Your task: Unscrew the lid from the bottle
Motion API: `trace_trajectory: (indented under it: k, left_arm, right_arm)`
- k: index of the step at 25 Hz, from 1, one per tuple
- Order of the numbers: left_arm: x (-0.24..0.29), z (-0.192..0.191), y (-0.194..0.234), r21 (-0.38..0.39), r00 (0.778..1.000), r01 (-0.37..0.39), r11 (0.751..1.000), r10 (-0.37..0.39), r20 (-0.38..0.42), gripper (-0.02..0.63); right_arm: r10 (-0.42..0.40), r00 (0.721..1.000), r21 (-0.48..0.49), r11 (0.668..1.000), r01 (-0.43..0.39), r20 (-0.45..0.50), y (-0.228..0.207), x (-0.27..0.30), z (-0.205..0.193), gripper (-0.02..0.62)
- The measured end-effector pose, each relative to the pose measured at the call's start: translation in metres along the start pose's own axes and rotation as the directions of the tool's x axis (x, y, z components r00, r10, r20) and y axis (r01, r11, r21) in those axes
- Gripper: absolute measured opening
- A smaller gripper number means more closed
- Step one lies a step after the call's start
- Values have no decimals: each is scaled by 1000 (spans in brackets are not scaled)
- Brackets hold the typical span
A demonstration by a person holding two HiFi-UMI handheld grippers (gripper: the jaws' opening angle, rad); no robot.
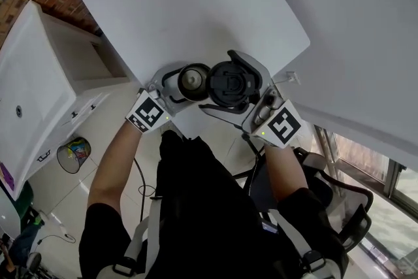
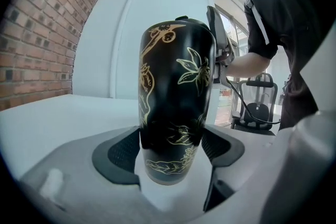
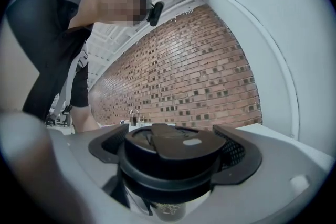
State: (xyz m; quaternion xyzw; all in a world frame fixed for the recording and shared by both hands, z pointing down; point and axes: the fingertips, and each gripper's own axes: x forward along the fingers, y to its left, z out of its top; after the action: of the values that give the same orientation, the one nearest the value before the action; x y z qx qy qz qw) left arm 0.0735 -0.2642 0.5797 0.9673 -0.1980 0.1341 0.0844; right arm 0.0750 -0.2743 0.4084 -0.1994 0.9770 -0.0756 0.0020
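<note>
Left forearm (image 1: pixel 114 153) and right forearm (image 1: pixel 282 170) reach forward, converging at white table (image 1: pixel 196 3) edge. Left gripper (image 2: pixel 170 152) pinches tapered glossy black bottle (image 2: pixel 176 86), gold floral print, low on its body. Right gripper (image 3: pixel 170 155) clamps round matte black lid (image 3: pixel 173 144), just beside bottle.

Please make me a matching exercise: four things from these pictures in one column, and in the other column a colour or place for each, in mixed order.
Things:
1. bottle
2. lid
3. brick wall
4. table

Colour or place:
a. plain white
b. clamped in the right tongs
c. red-brown
d. black with gold flowers, clamped in the left tongs

Pairs: 1-d, 2-b, 3-c, 4-a.
</note>
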Motion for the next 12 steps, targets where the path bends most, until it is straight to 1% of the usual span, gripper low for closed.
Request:
trace_trajectory:
  k: [2, 4, 8, 12]
  left_arm:
    - [-2, 0, 1, 8, 1000, -15, 1000, 15, -7, 379]
    - [-7, 1, 3, -3, 999, -37, 999, 37, 3, 379]
    - [-24, -2, 9, -57, 994, -107, 993, 109, 29, 377]
    - [-46, -2, 10, -109, 988, -150, 983, 154, 21, 376]
  right_arm:
    - [-11, 1000, 21, 1000, 10, 12, 0, -1, -1, 491]
    - [-12, 1000, 11, 1000, 12, 19, 0, -2, -2, 491]
    - [-6, 1000, -10, 1000, 7, 20, 4, 0, 2, 491]
    - [-5, 1000, -23, 1000, 6, 28, 9, -2, 7, 491]
